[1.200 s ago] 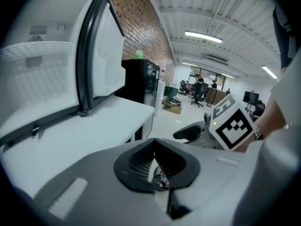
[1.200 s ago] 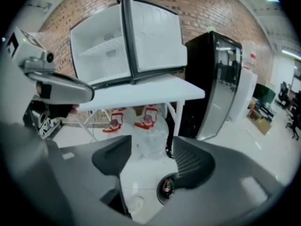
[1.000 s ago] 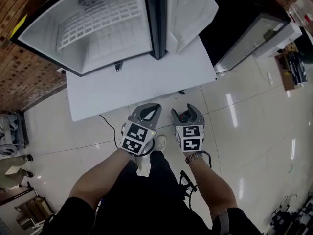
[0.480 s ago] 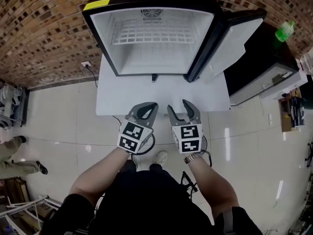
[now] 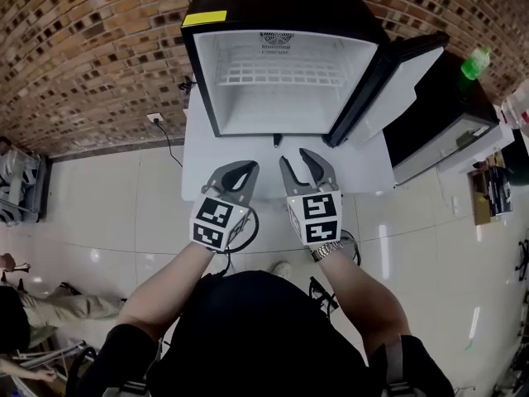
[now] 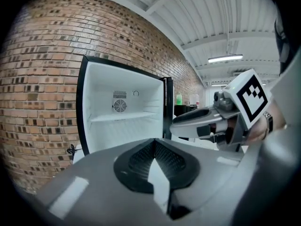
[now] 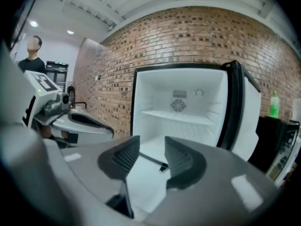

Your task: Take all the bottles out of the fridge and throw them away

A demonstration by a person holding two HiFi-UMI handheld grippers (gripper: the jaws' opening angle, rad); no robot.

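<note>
Ahead of the left tongs (image 5: 241, 172) and right tongs (image 5: 296, 160), the head view shows us the open white-lined black fridge (image 5: 281, 106) with no bottles inside. One upright green plastic bottle (image 5: 475, 61) stands on a black cabinet (image 5: 430, 114) far right of the right tongs, so our right hand is nearer. Both tongs point forward, side by side.

The left gripper view shows the left tongs pinched together, empty.

The right gripper view shows the right tongs, which have just been closing, half apart on nothing.
</note>
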